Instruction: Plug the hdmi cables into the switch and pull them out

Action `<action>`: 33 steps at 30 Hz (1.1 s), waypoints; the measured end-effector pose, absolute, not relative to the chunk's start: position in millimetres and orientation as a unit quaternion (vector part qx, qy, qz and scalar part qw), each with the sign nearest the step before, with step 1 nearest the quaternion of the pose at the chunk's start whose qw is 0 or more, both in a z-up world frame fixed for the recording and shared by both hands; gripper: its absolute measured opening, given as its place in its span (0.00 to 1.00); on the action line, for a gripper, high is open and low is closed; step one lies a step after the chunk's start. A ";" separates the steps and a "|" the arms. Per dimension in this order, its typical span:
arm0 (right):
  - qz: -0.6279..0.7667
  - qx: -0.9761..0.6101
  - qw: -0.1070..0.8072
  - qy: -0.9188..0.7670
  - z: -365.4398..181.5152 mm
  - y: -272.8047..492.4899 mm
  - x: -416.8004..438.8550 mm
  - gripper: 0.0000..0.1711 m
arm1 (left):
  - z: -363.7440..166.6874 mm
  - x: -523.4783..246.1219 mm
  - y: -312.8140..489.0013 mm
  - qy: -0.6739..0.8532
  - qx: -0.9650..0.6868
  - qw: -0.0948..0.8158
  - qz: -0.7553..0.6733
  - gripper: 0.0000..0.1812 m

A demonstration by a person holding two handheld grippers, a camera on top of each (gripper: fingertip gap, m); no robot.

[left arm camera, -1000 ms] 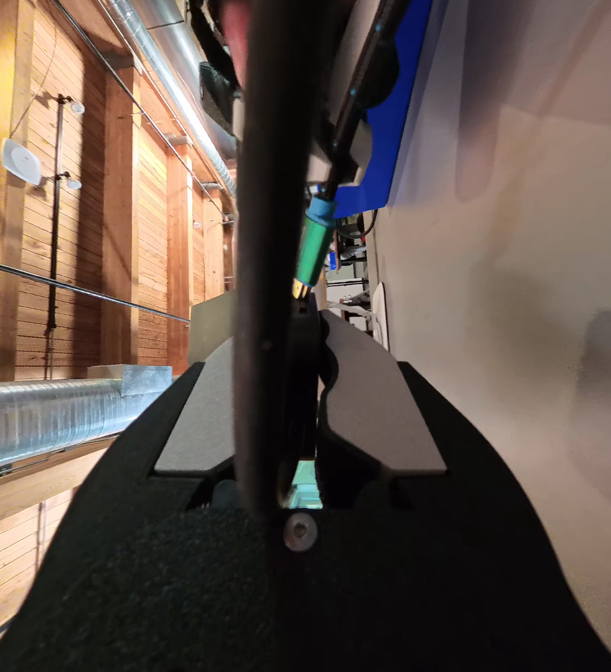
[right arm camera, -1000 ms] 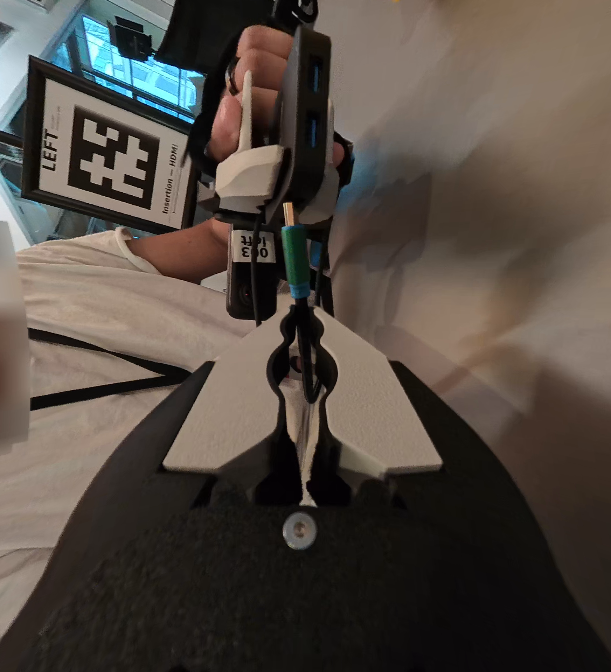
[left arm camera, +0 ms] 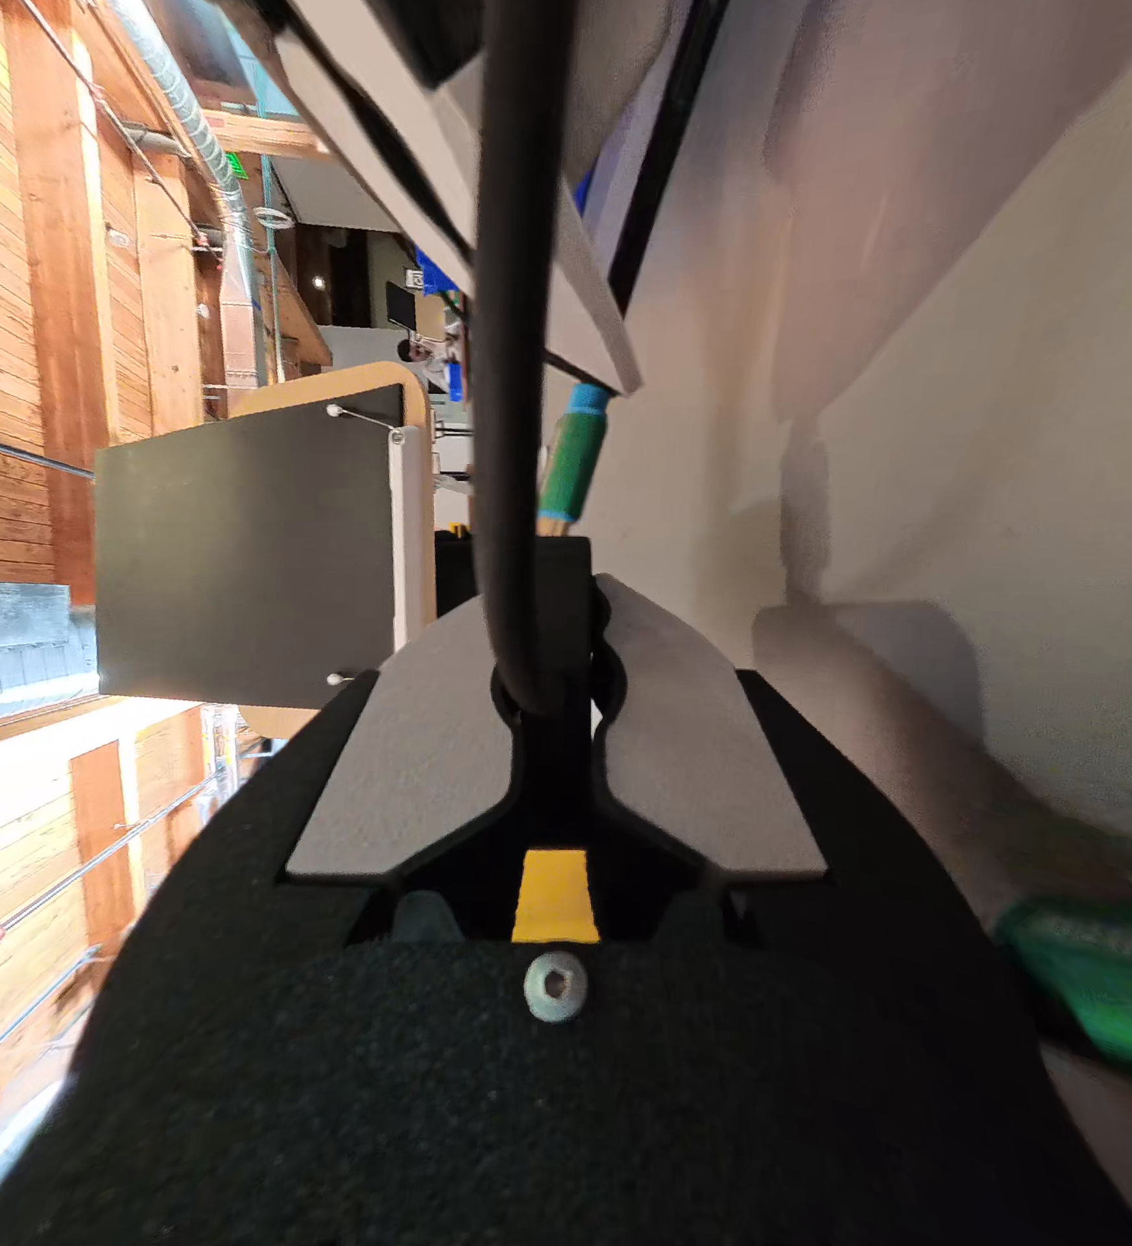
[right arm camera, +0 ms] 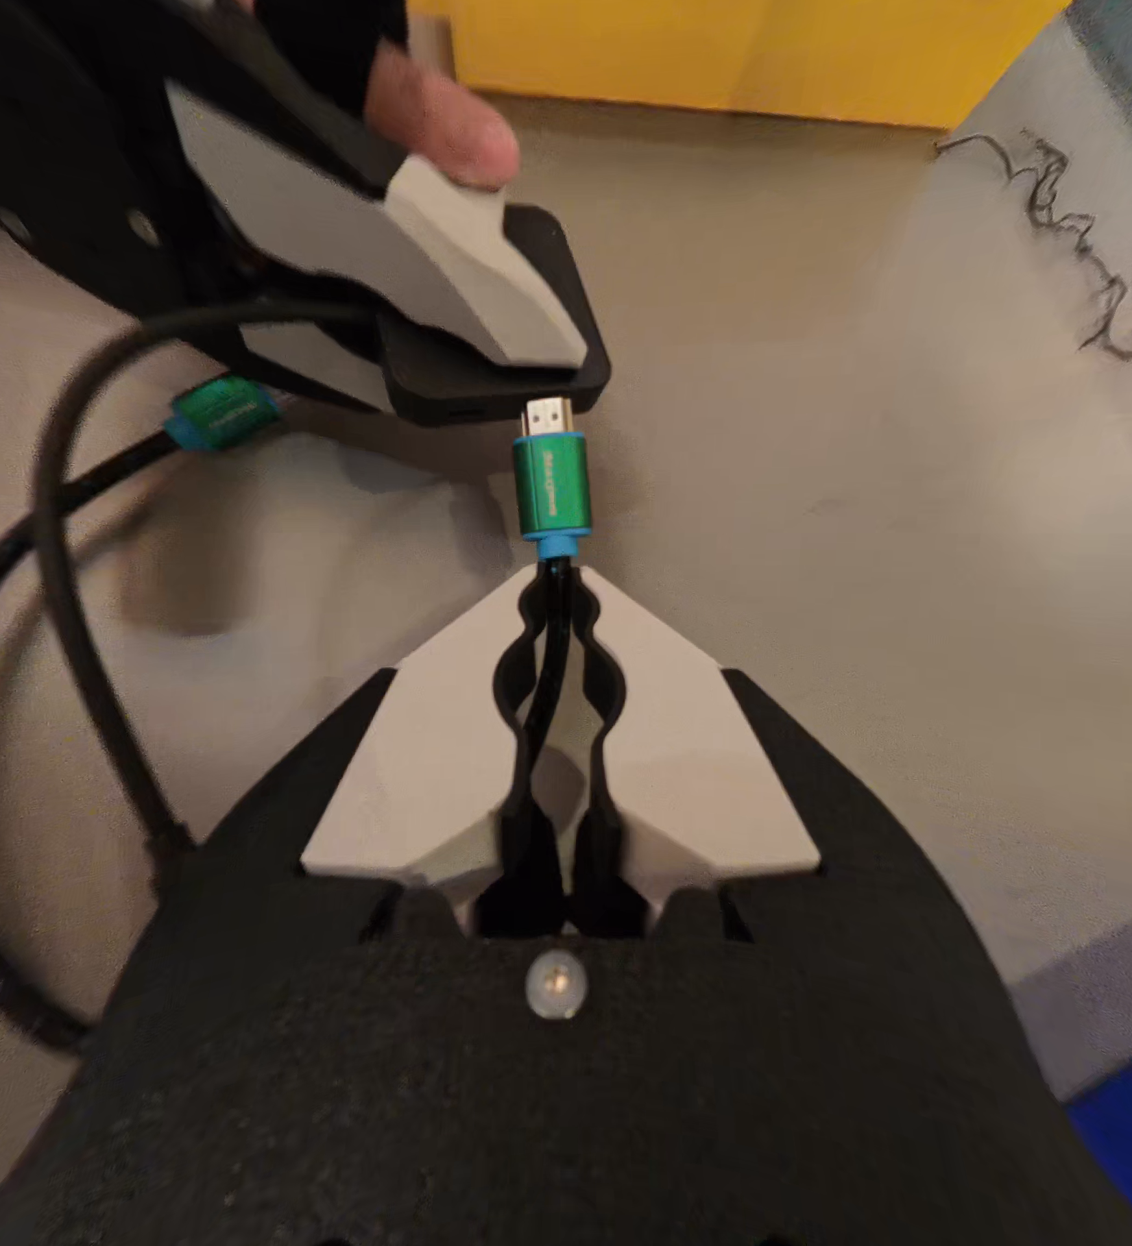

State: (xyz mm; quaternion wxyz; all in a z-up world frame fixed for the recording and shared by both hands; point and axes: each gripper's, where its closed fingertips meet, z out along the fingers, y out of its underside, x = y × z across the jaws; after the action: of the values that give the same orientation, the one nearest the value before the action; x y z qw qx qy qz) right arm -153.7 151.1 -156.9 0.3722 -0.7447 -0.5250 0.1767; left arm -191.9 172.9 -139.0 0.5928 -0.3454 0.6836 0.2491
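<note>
Over on the left, the left tongs (right arm camera: 482, 297) stayed clamped on the flat black plastic switch (right arm camera: 522, 377), but had swung it down from upright to nearly level above the grey bench (right arm camera: 853, 539). Right tongs (right arm camera: 553, 586) pinched the black cable below its green metal hdmi plug (right arm camera: 549, 485). The tip was just touching the port, so insertion looked imminent.

Green plug (right arm camera: 547, 487) now nearer switch (right arm camera: 502, 377)

Both wrist views look close along their own fingers from opposite sides, sharing the green plug (right arm camera: 547, 489).
</note>
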 end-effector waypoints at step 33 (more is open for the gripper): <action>0.227 -0.786 0.258 -0.513 -144.8 122.6 -150.0 0.03 | -123.6 -182.3 148.3 0.698 -0.233 0.640 0.220 0.08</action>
State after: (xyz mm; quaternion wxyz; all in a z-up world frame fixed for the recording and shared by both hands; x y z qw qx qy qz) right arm -150.0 122.6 -144.8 0.2584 -0.7864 -0.5132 0.2267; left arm -182.3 148.3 -123.6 0.6402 -0.2331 0.6981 0.2202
